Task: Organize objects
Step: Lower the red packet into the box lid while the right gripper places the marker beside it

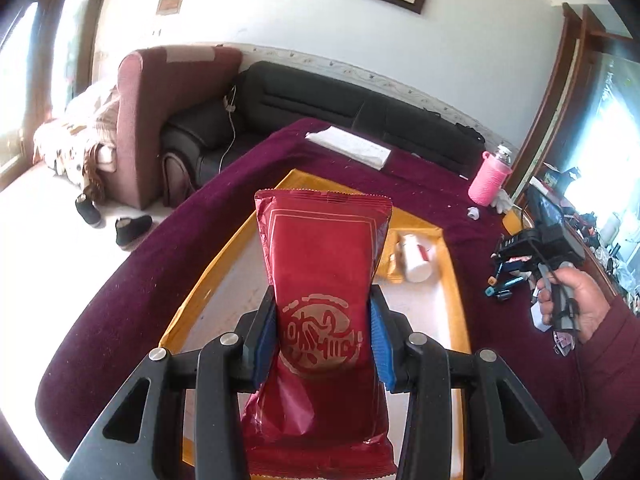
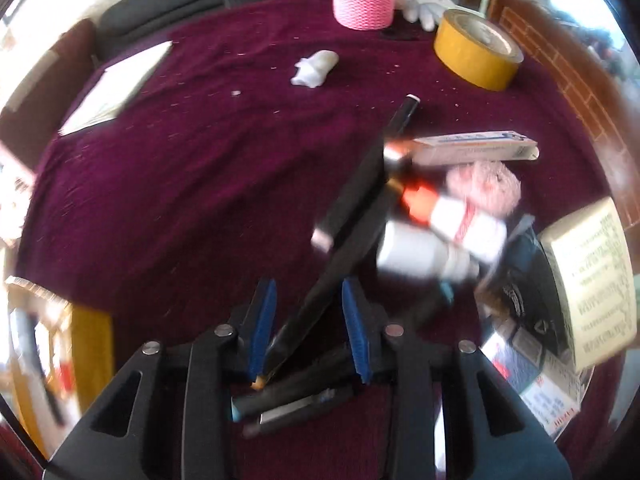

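The left gripper (image 1: 322, 330) is clamped on a red snack packet (image 1: 320, 312), its blue pads (image 1: 264, 344) pressing the packet's sides so that the foil stands upright between them, above a yellow-rimmed tray (image 1: 224, 256) on the maroon tablecloth (image 1: 132, 300). In that tray, beyond the packet and to its right, a white bottle (image 1: 414, 258) lies on its side. Farther back on the cloth from the tray are a white folded paper (image 1: 352, 146) and a bottle in a pink knitted sleeve (image 1: 490, 180); right of the tray, a hand (image 1: 568, 308) in a dark red sleeve holds the right gripper (image 1: 506, 284) over a clutter of small items. In the blurred right wrist view, the right gripper's blue pads (image 2: 354, 328) stand a little apart with a slanting black pen (image 2: 340, 264) between them; whether they grip it cannot be told. Another dark pen (image 2: 296, 392) lies on the cloth below the fingers. Beyond the slanting pen lie a white bottle (image 2: 424, 256), a red-and-white tube (image 2: 460, 220), a long thin box (image 2: 476, 148), a pink knitted item (image 2: 488, 184), a yellow tape roll (image 2: 480, 48), a crumpled white tissue (image 2: 314, 70) and a white glove (image 2: 420, 8).
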